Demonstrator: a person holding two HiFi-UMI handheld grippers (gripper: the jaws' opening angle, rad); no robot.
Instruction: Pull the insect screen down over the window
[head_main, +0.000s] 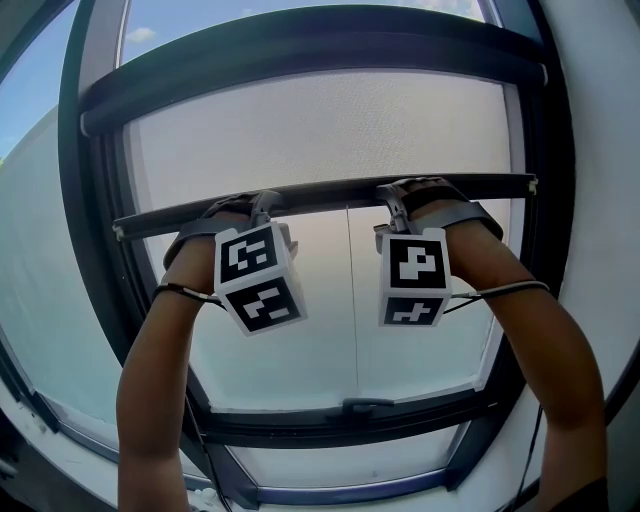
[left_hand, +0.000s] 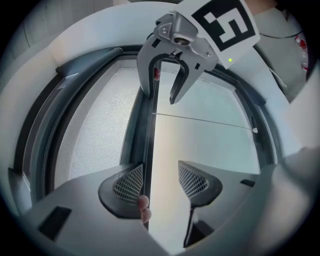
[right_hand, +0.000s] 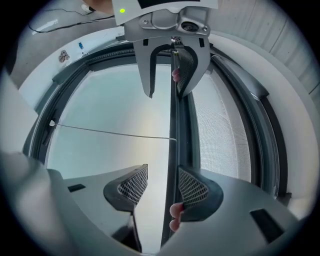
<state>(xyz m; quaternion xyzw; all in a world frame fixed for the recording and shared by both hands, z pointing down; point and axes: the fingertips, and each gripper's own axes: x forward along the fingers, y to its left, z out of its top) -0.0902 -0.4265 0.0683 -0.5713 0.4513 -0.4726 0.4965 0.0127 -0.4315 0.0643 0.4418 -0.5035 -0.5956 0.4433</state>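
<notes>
The insect screen (head_main: 320, 130), a pale mesh, hangs partway down the window. Its dark bottom bar (head_main: 330, 192) runs across the pane. My left gripper (head_main: 258, 212) and right gripper (head_main: 405, 205) both sit at this bar, a hand's width apart. In the left gripper view the left gripper (left_hand: 161, 170) is open, with the bar (left_hand: 148, 130) against its left pad (left_hand: 129, 182); fingertips (left_hand: 144, 203) hook the bar. In the right gripper view the right gripper (right_hand: 163, 170) is open too, the bar (right_hand: 173, 125) lying beside its right pad (right_hand: 192, 189), fingertips (right_hand: 175, 216) behind it.
A thin pull cord (head_main: 348, 290) drops from the bar's middle to the lower window frame (head_main: 360, 410). The dark roller housing (head_main: 310, 50) spans the top. Bare glass (head_main: 300, 350) shows below the bar. White wall (head_main: 610, 150) flanks the frame.
</notes>
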